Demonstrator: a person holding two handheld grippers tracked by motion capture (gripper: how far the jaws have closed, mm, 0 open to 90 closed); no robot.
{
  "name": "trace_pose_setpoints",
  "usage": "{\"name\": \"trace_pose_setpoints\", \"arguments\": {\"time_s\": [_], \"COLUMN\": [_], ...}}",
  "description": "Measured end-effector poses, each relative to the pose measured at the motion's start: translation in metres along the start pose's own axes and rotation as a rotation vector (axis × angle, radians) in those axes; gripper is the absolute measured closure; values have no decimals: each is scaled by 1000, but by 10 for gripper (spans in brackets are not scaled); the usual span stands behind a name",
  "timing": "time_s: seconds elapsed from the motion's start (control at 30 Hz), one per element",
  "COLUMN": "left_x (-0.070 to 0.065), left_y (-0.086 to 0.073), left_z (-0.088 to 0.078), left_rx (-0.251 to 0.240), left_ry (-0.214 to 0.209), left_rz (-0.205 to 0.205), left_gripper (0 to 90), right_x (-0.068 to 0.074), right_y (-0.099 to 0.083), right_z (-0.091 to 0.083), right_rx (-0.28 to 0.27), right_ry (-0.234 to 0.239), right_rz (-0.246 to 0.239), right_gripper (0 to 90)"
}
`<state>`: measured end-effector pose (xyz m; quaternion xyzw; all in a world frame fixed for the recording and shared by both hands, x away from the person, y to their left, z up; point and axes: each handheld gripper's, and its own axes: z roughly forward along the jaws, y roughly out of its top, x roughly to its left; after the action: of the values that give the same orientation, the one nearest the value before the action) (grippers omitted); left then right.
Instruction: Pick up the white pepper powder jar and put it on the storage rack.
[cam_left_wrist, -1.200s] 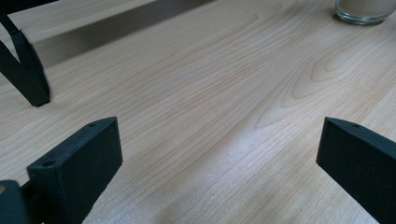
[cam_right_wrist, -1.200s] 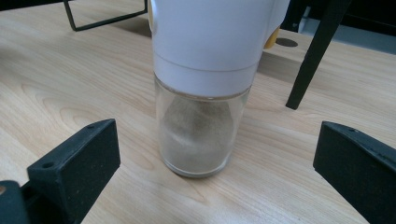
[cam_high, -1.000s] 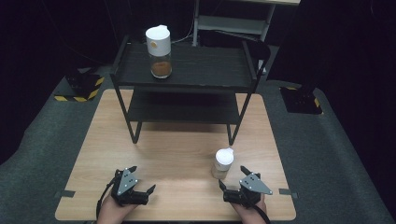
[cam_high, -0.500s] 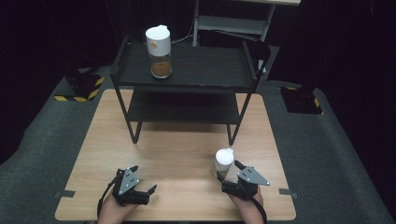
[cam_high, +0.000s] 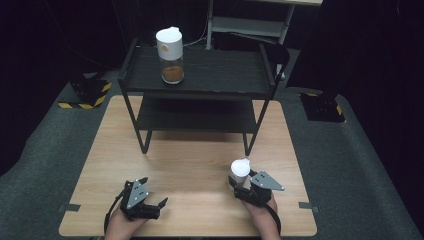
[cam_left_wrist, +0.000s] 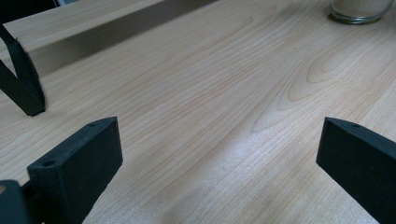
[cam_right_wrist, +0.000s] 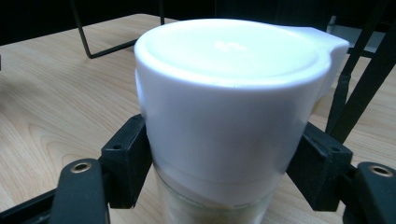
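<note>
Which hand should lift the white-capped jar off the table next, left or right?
Right. The right gripper has its jaws closed on the white-capped jar, just below the cap. The left gripper rests open at the table's other front corner, well apart from it.

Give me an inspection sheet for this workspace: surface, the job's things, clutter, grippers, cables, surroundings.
Surface: light wooden table, bare wood between the hands.
Job's things: white-capped jar with pale contents stands on the table near the right front; a second white-capped jar with brown contents stands on the top of the black two-tier shelf.
Clutter: nothing seen.
Grippers: right gripper has just closed, jaws pressing both sides of the near jar at the cap's lower edge; left gripper open over bare wood, nothing between the jaws.
Cables: black cable loops from each gripper along the hand.
Surroundings: grey floor mat, dark backdrop, yellow-black striped block at the left.
</note>
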<state>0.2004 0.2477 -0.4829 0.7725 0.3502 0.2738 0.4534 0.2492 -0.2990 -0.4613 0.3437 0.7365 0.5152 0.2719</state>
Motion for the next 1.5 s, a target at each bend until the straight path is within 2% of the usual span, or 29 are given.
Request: {"name": "trace_pose_setpoints", "arguments": {"time_s": [0.27, 0.5, 0.63, 0.87, 1.17, 1.5], "left_x": [0, 7, 8, 8, 6, 8], "left_y": [-1, -4, -5, -5, -3, -2], "left_z": [-1, -3, -3, -3, -2, -1], "left_rx": [-5, -19, -21, -21, -9, -9], "left_ry": [-4, -20, -23, -24, -26, -34], "left_rz": [6, -33, -35, -25, -2, -8], "left_gripper": [6, 6, 6, 6, 6, 6], "right_x": [0, 4, 6, 10, 20, 32], "right_y": [2, 4, 4, 9, 37, 71], "right_z": [3, 6, 8, 0, -23, -43], "right_rx": [4, 3, 1, -20, -87, -147], "right_ry": [1, -21, -36, -54, -61, -49], "right_rz": [17, 36, 55, 44, 19, -4], "right_gripper": [298, 302, 302, 302, 302, 302]}}
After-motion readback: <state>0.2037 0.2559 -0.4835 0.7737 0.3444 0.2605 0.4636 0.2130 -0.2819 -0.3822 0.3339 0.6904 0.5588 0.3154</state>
